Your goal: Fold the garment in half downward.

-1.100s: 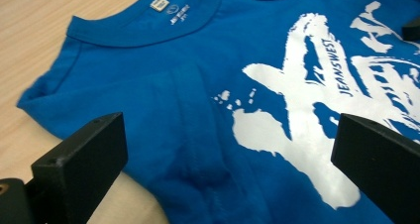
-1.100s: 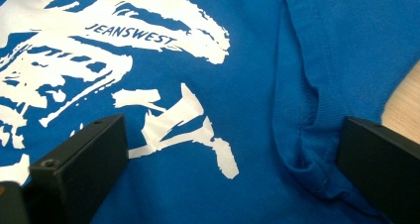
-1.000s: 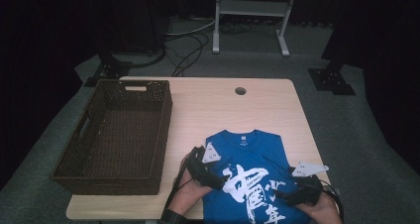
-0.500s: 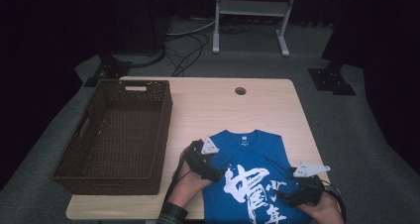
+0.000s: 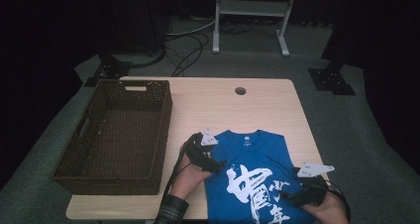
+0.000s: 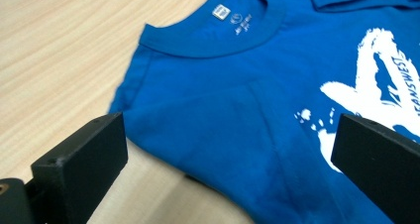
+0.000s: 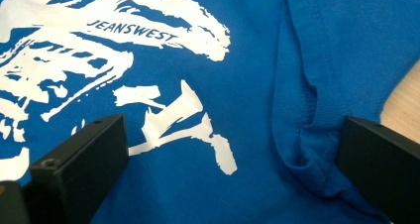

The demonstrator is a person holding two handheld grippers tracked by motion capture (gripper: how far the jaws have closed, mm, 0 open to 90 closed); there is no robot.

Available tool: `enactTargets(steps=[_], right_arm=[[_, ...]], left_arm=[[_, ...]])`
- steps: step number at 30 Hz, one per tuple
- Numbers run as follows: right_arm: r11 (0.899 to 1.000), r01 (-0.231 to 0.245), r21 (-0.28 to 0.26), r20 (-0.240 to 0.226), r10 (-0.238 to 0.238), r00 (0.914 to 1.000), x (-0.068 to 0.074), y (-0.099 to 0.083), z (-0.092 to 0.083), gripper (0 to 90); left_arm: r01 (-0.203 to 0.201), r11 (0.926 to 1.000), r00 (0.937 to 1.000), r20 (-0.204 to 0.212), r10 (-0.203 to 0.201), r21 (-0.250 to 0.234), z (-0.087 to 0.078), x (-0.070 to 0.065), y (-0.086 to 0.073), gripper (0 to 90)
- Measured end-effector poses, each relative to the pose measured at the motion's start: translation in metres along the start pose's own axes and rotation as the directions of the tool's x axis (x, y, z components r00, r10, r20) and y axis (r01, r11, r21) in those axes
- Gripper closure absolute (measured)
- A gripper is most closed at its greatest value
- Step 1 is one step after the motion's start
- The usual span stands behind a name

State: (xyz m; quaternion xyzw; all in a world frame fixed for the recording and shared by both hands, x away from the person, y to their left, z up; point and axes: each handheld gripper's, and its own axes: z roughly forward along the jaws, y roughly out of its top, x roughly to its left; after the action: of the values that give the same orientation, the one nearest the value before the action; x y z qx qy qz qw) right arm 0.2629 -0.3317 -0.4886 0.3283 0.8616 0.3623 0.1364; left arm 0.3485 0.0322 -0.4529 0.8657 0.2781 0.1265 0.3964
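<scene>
At the lower centre of the high view, the left gripper point(image 5: 218, 163) and right gripper point(image 5: 289, 196) are hovering, jaws wide, over the blue T-shirt point(image 5: 257, 172) on the table point(image 5: 257, 105).

Bright blue T-shirt point(image 5: 257, 172) with white brush-stroke print, dark brown woven basket point(image 5: 119, 130), pale wood-grain worktop point(image 5: 223, 105), black-jawed hand-held gripper point(image 6: 223, 149), plaid sleeve point(image 5: 171, 211)

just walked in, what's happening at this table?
A person holds a gripper in each hand over a blue T-shirt lying print-up on the table. The left gripper is open at the shirt's left shoulder edge, below the collar. The right gripper is open over the folded-in sleeve on the other side. Neither has gripped cloth. A wicker basket sits to the left.
</scene>
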Motion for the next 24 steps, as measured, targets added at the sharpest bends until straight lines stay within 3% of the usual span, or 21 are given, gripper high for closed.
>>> enactTargets(steps=[3, 9, 16, 24], right_arm=[[1.0, 0.001, 0.001, 0.0, -0.001, 1.0, -0.001, -0.001, -0.001, 0.0], [1.0, -0.002, 0.0, 0.002, 0.002, 1.0, -0.004, -0.004, -0.004, 0.0], [1.0, -0.006, -0.002, 0.004, 0.006, 1.0, -0.004, -0.004, -0.004, 0.0], [1.0, -0.006, -0.002, 0.004, 0.006, 1.0, -0.004, -0.004, -0.004, 0.0]], left_arm=[[-0.009, 0.9999, 1.0, -0.002, 0.009, -0.012, 0.001, 0.005, 0.005, 0.7], [-0.033, 0.999, 0.9994, -0.013, 0.033, 0.03, 0.008, 0.014, 0.015, 0.7], [-0.026, 0.9977, 0.9984, -0.048, 0.029, 0.063, 0.018, 0.034, 0.017, 0.8], [-0.02, 0.9968, 0.9989, -0.04, 0.023, 0.077, 0.024, 0.051, 0.016, 0.8]])
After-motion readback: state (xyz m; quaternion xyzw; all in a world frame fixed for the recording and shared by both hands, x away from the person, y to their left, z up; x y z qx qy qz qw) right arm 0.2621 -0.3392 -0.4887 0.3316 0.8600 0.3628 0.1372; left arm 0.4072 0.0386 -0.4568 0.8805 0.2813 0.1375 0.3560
